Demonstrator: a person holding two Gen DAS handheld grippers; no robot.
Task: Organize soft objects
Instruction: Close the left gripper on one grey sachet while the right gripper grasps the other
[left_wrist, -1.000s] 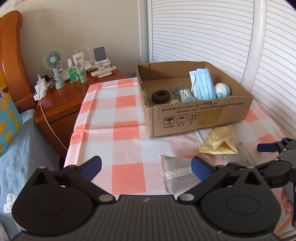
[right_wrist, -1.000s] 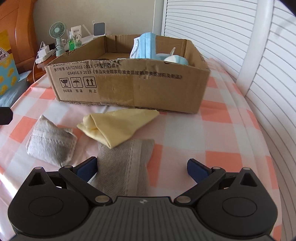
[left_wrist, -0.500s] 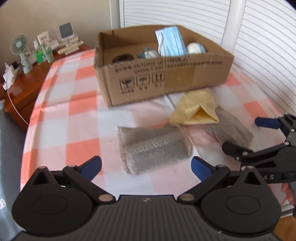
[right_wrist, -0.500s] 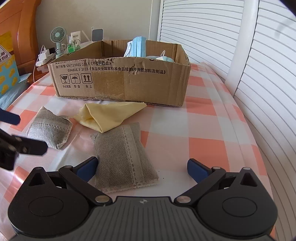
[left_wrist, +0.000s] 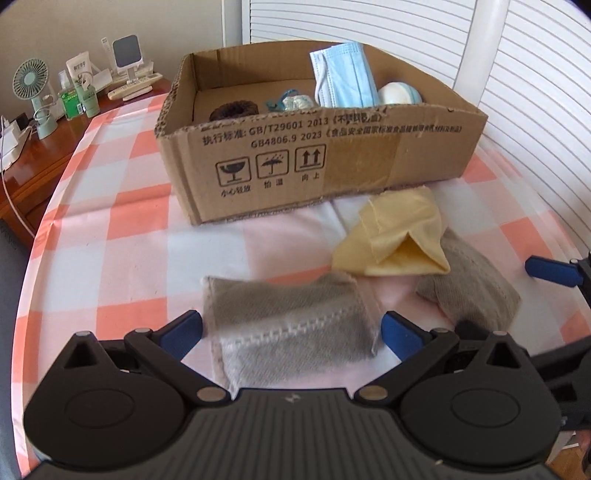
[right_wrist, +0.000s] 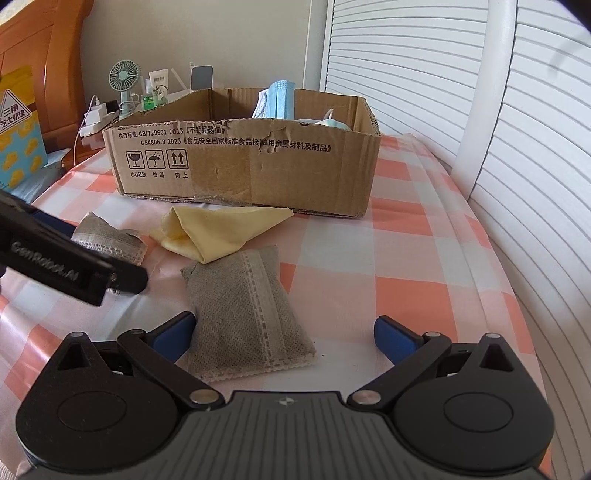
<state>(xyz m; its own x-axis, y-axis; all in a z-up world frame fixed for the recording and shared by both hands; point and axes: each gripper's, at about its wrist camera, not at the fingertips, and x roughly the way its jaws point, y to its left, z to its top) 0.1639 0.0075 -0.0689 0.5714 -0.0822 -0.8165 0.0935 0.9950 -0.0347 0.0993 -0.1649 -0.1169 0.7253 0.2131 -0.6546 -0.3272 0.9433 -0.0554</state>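
The left gripper (left_wrist: 291, 332) is spread wide with one gray pouch (left_wrist: 291, 321) lying between its blue fingertips, and I cannot tell if they touch it. The right gripper (right_wrist: 284, 334) is spread wide too, low over the other gray pouch (right_wrist: 247, 317), with its left tip right beside the pouch. Both pouches lie on the pink checked bench (right_wrist: 406, 258) with a folded yellow cloth (right_wrist: 218, 232) between them, just in front of the cardboard box (right_wrist: 240, 173), which holds a blue face mask (left_wrist: 343, 77).

Left gripper (left_wrist: 291, 332) lowered, now straddling grey pouch (left_wrist: 291, 325).
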